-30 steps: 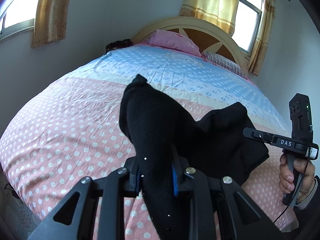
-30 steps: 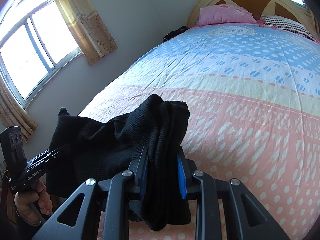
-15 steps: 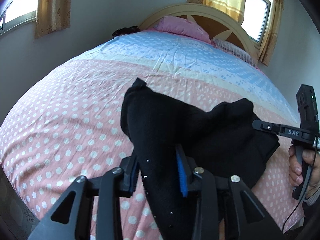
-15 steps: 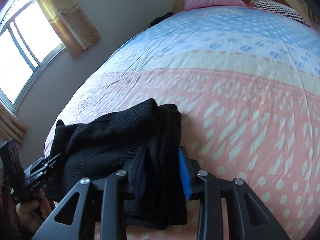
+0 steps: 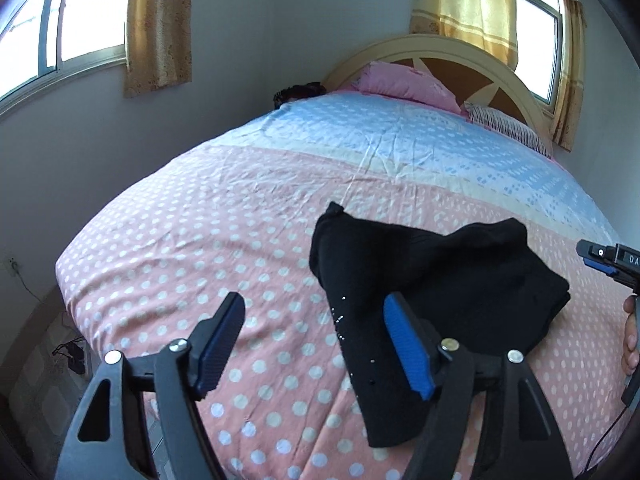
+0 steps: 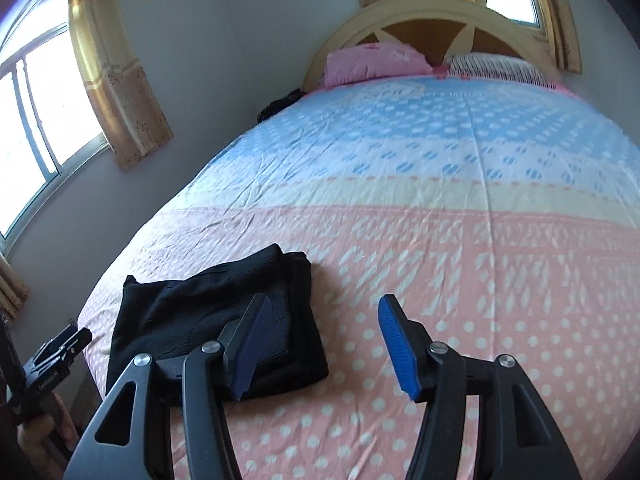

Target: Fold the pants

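Observation:
The black pants [image 5: 440,280] lie folded in a thick bundle on the pink dotted end of the bed [image 5: 224,240]. They also show in the right wrist view [image 6: 208,312]. My left gripper [image 5: 316,332] is open and empty just above the bundle's near left corner. My right gripper [image 6: 324,328] is open and empty, over the bundle's right edge. Each gripper shows at the edge of the other's view, the right one [image 5: 608,264] and the left one [image 6: 60,352].
A pink pillow [image 5: 404,84] and a striped pillow [image 5: 504,128] lie by the arched headboard [image 6: 436,16]. A dark item [image 5: 300,92] sits at the bed's far left corner. Walls and curtained windows close in on the left.
Both grippers have opened and let go of the pants, which now rest on the bed. Both grippers have drawn back slightly.

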